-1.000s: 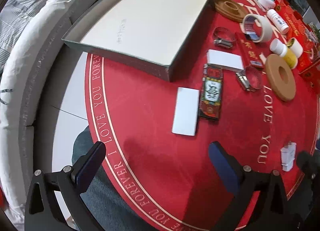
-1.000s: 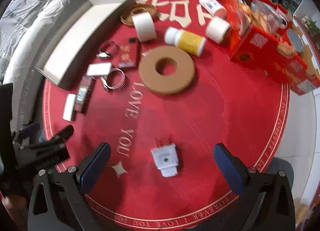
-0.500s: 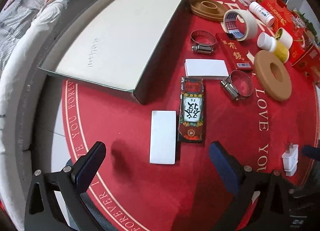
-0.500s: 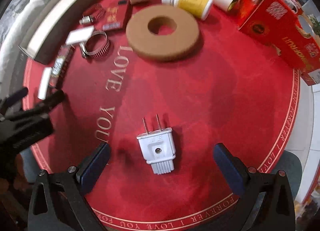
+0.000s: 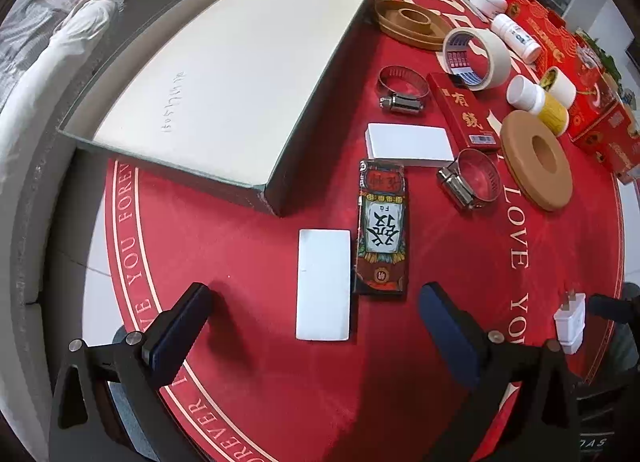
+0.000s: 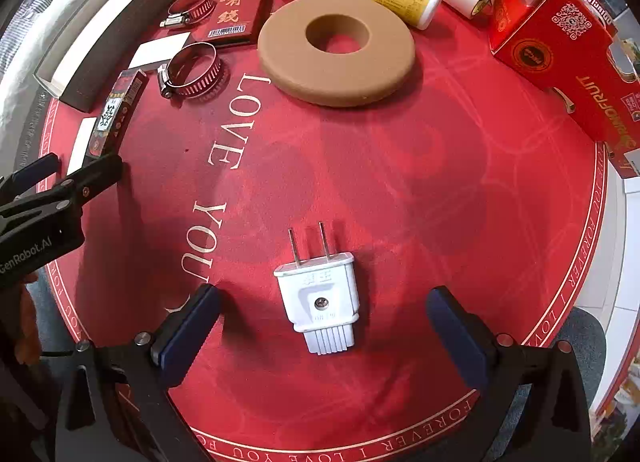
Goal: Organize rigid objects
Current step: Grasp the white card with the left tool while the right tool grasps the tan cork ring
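White two-prong plug (image 6: 318, 298) lies flat on the red table (image 6: 400, 190), prongs pointing away, between the wide-open fingers of the right tongs (image 6: 320, 332); no contact. White card box (image 5: 323, 285) lies just beside a decorated red pack (image 5: 383, 228), ahead of the left tongs (image 5: 316, 336), also wide open, holding nothing. Empty grey tray (image 5: 276, 186) beyond, near the pack.

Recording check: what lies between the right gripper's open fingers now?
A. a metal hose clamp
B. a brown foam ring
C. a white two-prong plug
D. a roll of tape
C: the white two-prong plug lies flat on the red mat between the right gripper, untouched.
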Tool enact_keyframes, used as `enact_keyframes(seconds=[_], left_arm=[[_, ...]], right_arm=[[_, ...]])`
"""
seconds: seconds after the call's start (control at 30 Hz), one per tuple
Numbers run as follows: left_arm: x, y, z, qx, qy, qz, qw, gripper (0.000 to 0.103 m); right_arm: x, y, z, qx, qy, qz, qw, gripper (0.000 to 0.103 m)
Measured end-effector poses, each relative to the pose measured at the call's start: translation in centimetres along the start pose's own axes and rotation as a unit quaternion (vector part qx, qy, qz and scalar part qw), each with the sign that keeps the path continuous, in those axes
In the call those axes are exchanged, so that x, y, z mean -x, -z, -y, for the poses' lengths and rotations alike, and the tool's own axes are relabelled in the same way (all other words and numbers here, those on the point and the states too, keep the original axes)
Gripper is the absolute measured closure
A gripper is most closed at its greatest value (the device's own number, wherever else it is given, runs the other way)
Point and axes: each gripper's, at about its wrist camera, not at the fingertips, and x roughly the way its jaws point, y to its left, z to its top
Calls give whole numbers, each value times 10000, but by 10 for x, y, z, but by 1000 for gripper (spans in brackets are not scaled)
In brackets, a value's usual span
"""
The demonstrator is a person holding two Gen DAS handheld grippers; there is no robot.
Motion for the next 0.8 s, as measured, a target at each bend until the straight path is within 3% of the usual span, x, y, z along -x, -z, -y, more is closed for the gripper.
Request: enact_keyframes(seconds=[0.13, 0.17, 0.23, 0.3, 0.37, 0.63, 0.8], left_arm=[[4, 5, 4, -64, 115, 73, 9999, 5], [11, 2, 8, -99, 173, 130, 9997, 11], [19, 3, 9, -173, 251, 184, 9994, 25], [26, 3, 10, -363, 303, 257, 9986, 57], [29, 3, 10, -464, 316, 221, 9982, 70], [29, 4, 10, -259, 210, 109, 9994, 73], [33, 10, 6, -136, 261, 27, 9996, 73]], right_arm=[[8, 1, -9, 84, 52, -89, 9999, 0], [7, 1, -11, 107, 47, -126, 9999, 0], [7, 1, -10, 113, 40, -222, 9997, 0], [10, -1, -1, -122, -128, -158, 9997, 0], [17, -3, 11, -403, -340, 42, 9986, 0], [30, -40, 21, -767, -297, 538, 9952, 0], [14, -73, 5, -534, 286, 640, 9961, 0]])
